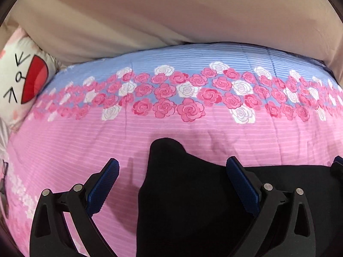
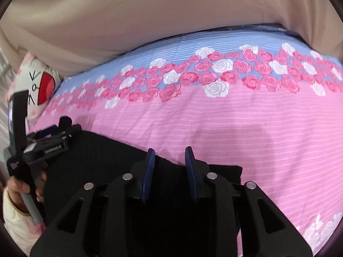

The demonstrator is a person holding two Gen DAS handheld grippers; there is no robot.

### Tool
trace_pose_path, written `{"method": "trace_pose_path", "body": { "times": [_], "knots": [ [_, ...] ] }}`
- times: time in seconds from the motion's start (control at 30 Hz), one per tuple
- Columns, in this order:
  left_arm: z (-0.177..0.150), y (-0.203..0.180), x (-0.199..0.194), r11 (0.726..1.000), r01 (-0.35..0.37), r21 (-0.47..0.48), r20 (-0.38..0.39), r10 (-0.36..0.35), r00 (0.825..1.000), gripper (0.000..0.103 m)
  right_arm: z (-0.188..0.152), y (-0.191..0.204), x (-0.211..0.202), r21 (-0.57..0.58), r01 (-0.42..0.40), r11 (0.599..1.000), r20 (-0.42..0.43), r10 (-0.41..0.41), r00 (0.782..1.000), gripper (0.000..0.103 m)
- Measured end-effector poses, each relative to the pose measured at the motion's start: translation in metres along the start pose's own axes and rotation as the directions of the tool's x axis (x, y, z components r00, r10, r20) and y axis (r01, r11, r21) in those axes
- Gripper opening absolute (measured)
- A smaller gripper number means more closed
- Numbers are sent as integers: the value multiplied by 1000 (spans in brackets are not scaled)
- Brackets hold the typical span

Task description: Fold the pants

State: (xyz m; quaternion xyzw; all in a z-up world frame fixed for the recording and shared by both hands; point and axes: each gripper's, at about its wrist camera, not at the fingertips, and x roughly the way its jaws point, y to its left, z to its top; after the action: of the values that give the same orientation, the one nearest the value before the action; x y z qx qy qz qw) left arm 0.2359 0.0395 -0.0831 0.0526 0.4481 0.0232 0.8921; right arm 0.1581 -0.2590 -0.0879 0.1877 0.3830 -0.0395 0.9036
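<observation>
- Nearest, our left gripper (image 1: 172,172), black with blue ribbed pads, is spread wide over a corner of the black fabric pants (image 1: 193,203).
- Our right gripper (image 2: 170,160) is narrowly parted above the pants' far edge, seemingly gripping nothing.
- Pants lie on the pink rose-print quilt (image 1: 268,137).
- Beyond, a white cartoon-face pillow (image 1: 23,75) and beige curtain (image 1: 171,10).

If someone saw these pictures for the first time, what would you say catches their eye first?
Probably the bright pink quilt with its band of printed roses running across the middle. Against it, the black pants lie dark in the foreground beneath both grippers' jaws. At the far left, a cartoon-face pillow with a red mouth peeks in.
</observation>
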Motion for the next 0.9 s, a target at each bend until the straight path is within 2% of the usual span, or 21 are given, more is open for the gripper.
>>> {"method": "trace_pose_path", "body": {
  "times": [0.1, 0.23, 0.33, 0.4, 0.43, 0.5, 0.53, 0.57, 0.6, 0.63, 0.7, 0.73, 0.8, 0.9],
  "knots": [
    [-2, 7, -15, 1000, 29, 3, 27, -29, 999, 98, -6, 5, -31, 9, 14, 1000, 81, -14, 997, 27],
    [-35, 26, -76, 999, -30, 39, 160, 24, 987, 98, -42, 22, -104, -70, 91, 993, 199, -76, 977, 31],
    [-74, 28, -117, 996, 15, 89, 202, -33, 979, 98, -76, 37, -131, -152, 109, 982, 194, -79, 978, 31],
    [-102, 18, -132, 990, 46, 137, 214, -75, 974, 98, -97, 49, -133, -196, 113, 974, 167, -81, 983, 31],
    [-110, 12, -129, 988, 20, 155, 211, -53, 976, 98, -107, 55, -126, -227, 122, 966, 139, -92, 986, 29],
    [-124, -1, -115, 978, -78, 193, 209, 37, 977, 98, -123, 57, -100, -299, 232, 926, 95, -213, 972, 30],
    [-130, -5, -107, 975, -94, 201, 224, 48, 973, 98, -128, 53, -101, -302, 238, 923, 124, -209, 970, 38],
    [-134, -4, -107, 977, -97, 187, 253, 48, 966, 98, -129, 46, -102, -271, 234, 933, 136, -204, 969, 54],
    [-135, -2, -109, 979, -93, 180, 256, 45, 966, 98, -127, 36, -105, -226, 226, 947, 118, -204, 972, 59],
    [-136, -1, -113, 979, -93, 182, 256, 45, 966, 98, -123, 26, -111, -168, 186, 968, 104, -170, 980, 58],
    [-137, 1, -126, 976, -121, 182, 266, 70, 961, 98, -124, 16, -124, -109, 154, 982, 106, -142, 984, 58],
    [-138, 7, -135, 975, -139, 176, 274, 88, 958, 98, -127, 14, -133, -92, 162, 982, 123, -151, 981, 58],
    [-146, 24, -152, 980, -130, 149, 286, 84, 955, 98, -136, 5, -154, -64, 171, 983, 149, -160, 976, 58],
    [-156, 52, -158, 988, -121, 98, 252, 93, 963, 98, -155, -12, -174, -4, 179, 984, 145, -177, 974, 58]
  ]
}}
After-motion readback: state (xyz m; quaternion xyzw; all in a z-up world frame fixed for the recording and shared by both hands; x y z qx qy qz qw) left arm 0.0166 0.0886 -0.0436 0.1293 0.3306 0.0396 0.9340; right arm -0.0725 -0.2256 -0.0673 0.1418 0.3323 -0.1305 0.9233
